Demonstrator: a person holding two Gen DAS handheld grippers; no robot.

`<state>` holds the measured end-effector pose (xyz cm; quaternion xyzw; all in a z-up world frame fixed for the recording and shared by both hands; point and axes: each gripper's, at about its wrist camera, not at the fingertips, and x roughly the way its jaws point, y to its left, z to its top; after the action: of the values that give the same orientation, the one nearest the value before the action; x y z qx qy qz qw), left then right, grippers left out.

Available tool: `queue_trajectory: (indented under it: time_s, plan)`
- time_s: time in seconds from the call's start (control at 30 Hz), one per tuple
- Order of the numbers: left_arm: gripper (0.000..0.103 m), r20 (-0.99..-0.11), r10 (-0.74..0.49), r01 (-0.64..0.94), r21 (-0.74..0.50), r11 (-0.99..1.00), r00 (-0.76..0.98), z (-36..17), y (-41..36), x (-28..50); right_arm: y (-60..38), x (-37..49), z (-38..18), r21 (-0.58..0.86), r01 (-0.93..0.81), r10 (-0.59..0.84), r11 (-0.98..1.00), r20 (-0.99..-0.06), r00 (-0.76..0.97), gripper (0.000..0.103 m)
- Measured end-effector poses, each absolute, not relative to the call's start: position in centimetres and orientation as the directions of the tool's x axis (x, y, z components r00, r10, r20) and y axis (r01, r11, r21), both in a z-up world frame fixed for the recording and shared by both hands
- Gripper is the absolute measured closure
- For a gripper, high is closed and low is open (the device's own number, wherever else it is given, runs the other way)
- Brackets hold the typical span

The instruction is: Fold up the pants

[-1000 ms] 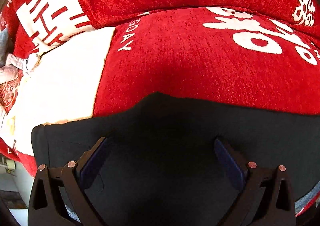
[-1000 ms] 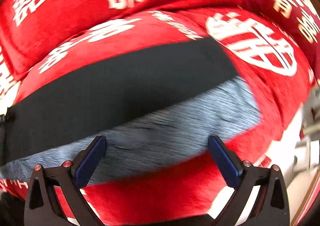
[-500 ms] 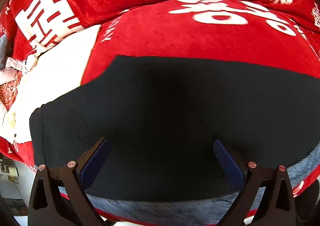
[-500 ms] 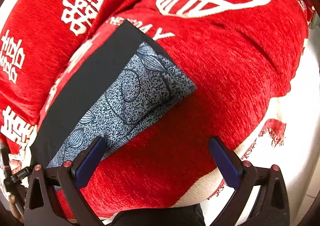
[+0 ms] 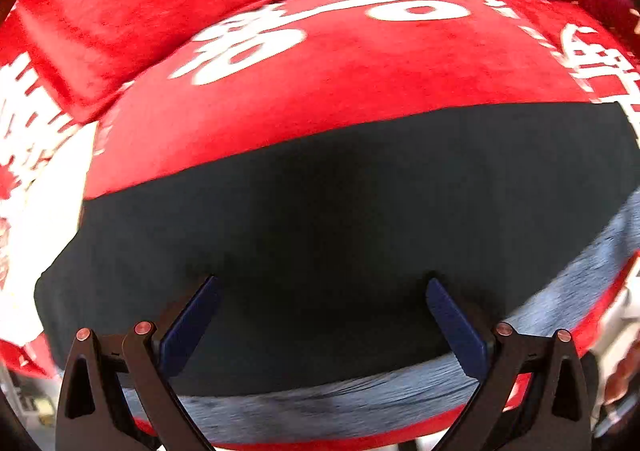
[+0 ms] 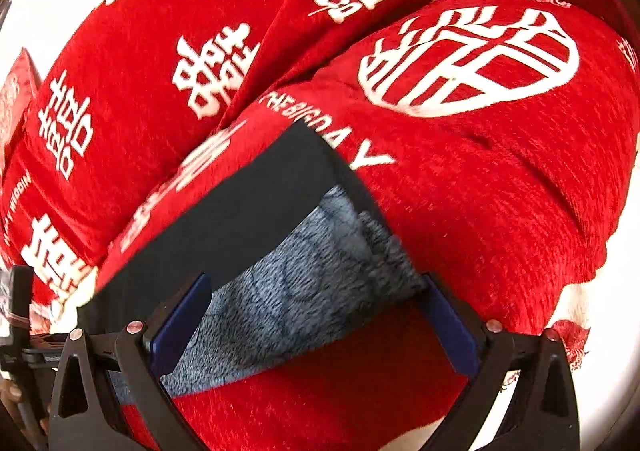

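Note:
The pants lie flat as a long strip on the red cover, black on top with a grey-blue patterned layer showing along the near edge. My left gripper is open and empty, hovering over the black cloth. In the right wrist view the pants run from lower left to centre, their grey-blue layer ending near my right gripper, which is open and empty above that end.
A red sofa cover with white characters spreads under the pants; it also shows in the right wrist view. Red cushions rise behind. A white fringed edge hangs at the right front.
The left gripper has pulled back and turned right, so more of the pants and the grey-blue edge show. The right gripper has moved closer to the pants' end. Both stay open.

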<state>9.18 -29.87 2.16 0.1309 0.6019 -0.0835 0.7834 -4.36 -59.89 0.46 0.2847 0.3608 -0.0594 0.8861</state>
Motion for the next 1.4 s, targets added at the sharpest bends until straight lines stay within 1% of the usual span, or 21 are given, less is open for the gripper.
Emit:
queue_trajectory:
  time_s: [0.07, 0.17, 0.3, 0.33, 0.4, 0.43, 0.53, 0.67, 0.7, 0.73, 0.77, 0.8, 0.83, 0.87, 0.93, 0.97, 1.03, 1.1, 1.17, 1.3, 1.4]
  plan:
    - [0.0, -0.961, 0.042, 0.282, 0.122, 0.952, 0.274, 2.2, -31.4, 9.2, -59.8, -5.0, 0.4, 0.467, 0.286, 0.125, 0.836, -0.671, 0.73, 0.001]
    - [0.0, -0.95, 0.065, 0.271, 0.152, 0.95, 0.306, 2.2, -32.8, 9.3, -59.0, -5.6, 0.3, 0.507, 0.2, 0.212, 0.839, -0.642, 0.737, 0.001]
    - [0.0, -0.95, 0.071, 0.197, 0.136, 0.971, 0.305, 2.6, -32.8, 10.8, -57.7, -3.5, 1.1, 0.453, 0.149, 0.205, 0.879, -0.641, 0.74, 0.003]
    - [0.0, -0.949, 0.087, 0.184, 0.147, 0.972, 0.302, 2.6, -33.1, 11.0, -57.5, -2.5, 1.3, 0.457, 0.131, 0.221, 0.88, -0.636, 0.739, 0.006]
    - [0.0, -0.94, 0.14, 0.159, 0.197, 0.967, 0.311, 2.7, -33.6, 11.3, -56.9, -0.9, 1.6, 0.448, 0.116, 0.234, 0.887, -0.651, 0.722, 0.017]
    - [0.0, -0.933, 0.161, 0.142, 0.216, 0.966, 0.323, 3.0, -33.5, 11.4, -56.5, -0.2, 1.7, 0.433, 0.109, 0.234, 0.895, -0.663, 0.711, 0.025]
    - [0.0, -0.927, 0.149, 0.114, 0.198, 0.974, 0.343, 3.7, -32.9, 11.7, -55.3, 0.5, 1.9, 0.397, 0.077, 0.238, 0.914, -0.682, 0.692, 0.031]
    - [0.0, -0.941, 0.17, 0.093, 0.205, 0.974, 0.291, 1.7, -32.8, 12.8, -55.4, 0.5, 1.5, 0.401, 0.092, 0.229, 0.912, -0.681, 0.695, 0.031]
    - [0.0, -0.936, 0.164, 0.08, 0.197, 0.977, 0.31, 1.7, -32.7, 12.8, -55.3, 0.7, 1.6, 0.398, 0.098, 0.222, 0.912, -0.681, 0.697, 0.029]
    - [0.0, -0.934, 0.166, 0.076, 0.199, 0.977, 0.316, 1.7, -32.7, 12.7, -55.1, 0.9, 1.7, 0.393, 0.098, 0.22, 0.914, -0.685, 0.695, 0.025]
    - [0.0, -0.931, 0.171, 0.078, 0.206, 0.975, 0.323, 1.7, -32.7, 12.5, -54.8, 1.3, 1.8, 0.378, 0.098, 0.211, 0.921, -0.692, 0.69, 0.023]
    - [0.0, -0.933, 0.174, 0.087, 0.211, 0.974, 0.316, 1.9, -32.7, 12.4, -54.2, 1.7, 2.0, 0.336, 0.102, 0.182, 0.936, -0.712, 0.678, 0.023]
    - [0.0, -0.94, 0.167, 0.084, 0.2, 0.976, 0.299, 2.2, -32.3, 12.3, -53.8, 1.9, 2.3, 0.302, 0.103, 0.158, 0.948, -0.725, 0.67, 0.031]
    - [0.0, -0.95, 0.14, 0.063, 0.164, 0.984, 0.278, 2.6, -31.6, 12.1, -53.5, 1.8, 2.6, 0.275, 0.109, 0.134, 0.955, -0.731, 0.669, 0.047]
    - [0.0, -0.953, 0.119, 0.047, 0.137, 0.99, 0.278, 2.6, -31.0, 11.7, -53.9, 1.2, 3.0, 0.275, 0.124, 0.121, 0.953, -0.727, 0.676, 0.059]
    - [0.0, -0.954, 0.137, 0.072, 0.162, 0.984, 0.266, 1.8, -31.4, 11.6, -54.1, 1.1, 3.0, 0.284, 0.133, 0.123, 0.95, -0.728, 0.675, 0.066]
    - [0.0, -0.943, 0.143, 0.084, 0.175, 0.981, 0.301, 1.3, -31.9, 11.2, -54.7, 1.0, 2.6, 0.296, 0.162, 0.121, 0.941, -0.744, 0.657, 0.072]
    - [0.0, -0.927, 0.179, 0.095, 0.221, 0.971, 0.329, 1.4, -32.5, 10.6, -54.6, 0.8, 3.1, 0.301, 0.177, 0.116, 0.937, -0.745, 0.657, 0.075]
    - [0.0, -0.921, 0.208, 0.131, 0.263, 0.956, 0.329, 2.1, -33.3, 9.6, -53.8, 0.7, 4.1, 0.267, 0.169, 0.089, 0.949, -0.738, 0.669, 0.077]
    - [0.0, -0.938, 0.166, 0.163, 0.223, 0.961, 0.305, 1.7, -32.6, 6.9, -52.3, 1.0, 5.0, 0.185, 0.162, 0.034, 0.969, -0.755, 0.655, 0.077]
    - [0.0, -0.928, 0.161, 0.177, 0.23, 0.957, 0.335, 2.0, -32.5, 5.8, -52.6, 1.6, 4.2, 0.183, 0.194, 0.026, 0.964, -0.788, 0.615, 0.078]
